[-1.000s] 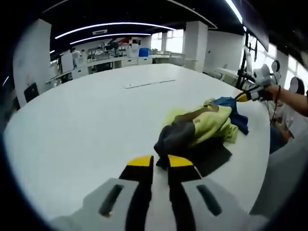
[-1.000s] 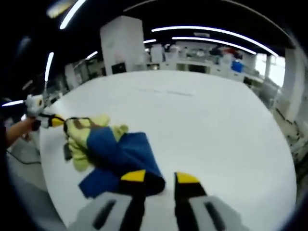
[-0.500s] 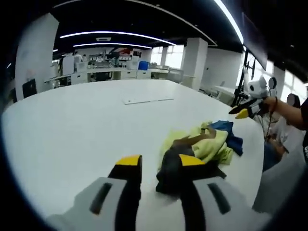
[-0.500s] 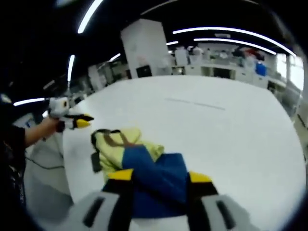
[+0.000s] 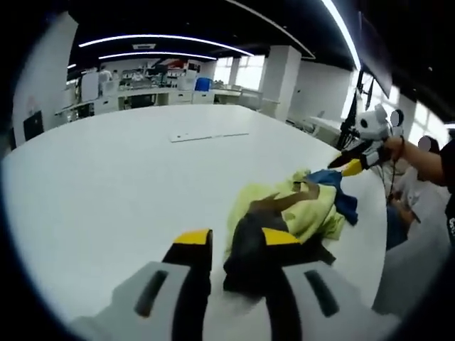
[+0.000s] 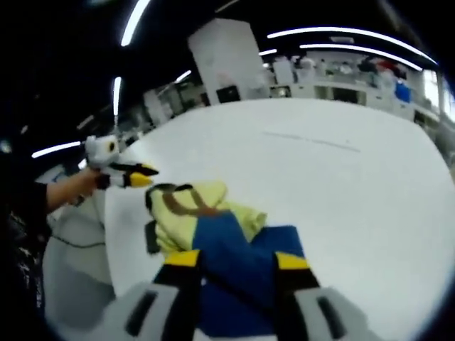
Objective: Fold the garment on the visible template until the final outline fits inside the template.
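Observation:
A crumpled garment (image 5: 295, 209) of yellow-green, dark grey and blue cloth lies near the edge of the white table (image 5: 106, 177). A dark flat sheet (image 5: 320, 250) shows under it. My left gripper (image 5: 236, 238) is open, with the garment's dark grey end between its yellow tips. In the right gripper view the blue part of the garment (image 6: 238, 249) lies between the tips of my open right gripper (image 6: 237, 259). The right gripper (image 5: 350, 165) hovers by the blue end. The left gripper (image 6: 138, 175) sits just beyond the yellow end.
A thin white strip (image 5: 208, 135) lies farther out on the table (image 6: 341, 177). The table edge curves close behind the garment, where a person's arm (image 5: 426, 153) and hand (image 6: 75, 186) hold the grippers. Desks and pillars stand far behind.
Both pairs of jaws have spread from nearly closed to wide apart. The right gripper has come closer over the blue cloth, and the left gripper over the dark end.

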A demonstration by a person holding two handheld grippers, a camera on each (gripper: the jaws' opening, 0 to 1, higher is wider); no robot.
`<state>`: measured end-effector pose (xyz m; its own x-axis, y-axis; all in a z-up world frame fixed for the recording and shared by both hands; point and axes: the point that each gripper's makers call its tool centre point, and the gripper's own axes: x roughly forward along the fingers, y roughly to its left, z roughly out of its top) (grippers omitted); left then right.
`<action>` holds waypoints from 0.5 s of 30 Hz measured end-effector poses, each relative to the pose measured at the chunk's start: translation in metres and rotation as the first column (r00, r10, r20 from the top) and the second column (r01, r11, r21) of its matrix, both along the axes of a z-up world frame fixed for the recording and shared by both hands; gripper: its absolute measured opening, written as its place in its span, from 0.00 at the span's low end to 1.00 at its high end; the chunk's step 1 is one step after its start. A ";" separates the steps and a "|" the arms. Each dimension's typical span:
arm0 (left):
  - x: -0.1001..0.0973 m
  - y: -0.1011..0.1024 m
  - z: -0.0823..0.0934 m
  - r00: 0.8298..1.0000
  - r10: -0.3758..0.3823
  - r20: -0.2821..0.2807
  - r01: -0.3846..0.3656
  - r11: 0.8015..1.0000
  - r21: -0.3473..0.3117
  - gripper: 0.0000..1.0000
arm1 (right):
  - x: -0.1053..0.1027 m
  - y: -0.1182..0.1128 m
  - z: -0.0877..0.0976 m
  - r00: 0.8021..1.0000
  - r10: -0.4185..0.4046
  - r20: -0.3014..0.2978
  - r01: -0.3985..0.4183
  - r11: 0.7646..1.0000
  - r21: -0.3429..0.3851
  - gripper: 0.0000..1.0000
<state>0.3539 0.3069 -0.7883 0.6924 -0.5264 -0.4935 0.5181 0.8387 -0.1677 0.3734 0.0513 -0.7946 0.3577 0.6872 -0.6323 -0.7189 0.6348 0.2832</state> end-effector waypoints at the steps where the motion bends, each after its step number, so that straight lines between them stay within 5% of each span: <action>1: 0.002 0.002 -0.004 1.000 -0.005 -0.009 0.005 1.000 0.005 0.23 | 0.000 0.001 -0.002 1.000 0.004 -0.009 -0.004 1.000 0.000 0.35; 11: -0.001 -0.002 -0.024 0.994 -0.011 -0.105 0.010 1.000 -0.010 0.15 | 0.000 0.000 -0.009 0.999 -0.017 -0.035 0.017 1.000 0.008 0.24; 15: -0.001 0.003 -0.032 0.995 -0.015 -0.099 0.023 0.997 0.077 0.00 | -0.003 0.000 -0.009 0.999 -0.024 -0.033 0.025 1.000 0.011 0.11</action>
<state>0.3532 0.3096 -0.8200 0.6289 -0.4964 -0.5983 0.5183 0.8414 -0.1533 0.3708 0.0514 -0.8035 0.3532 0.6861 -0.6360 -0.6934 0.6484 0.3144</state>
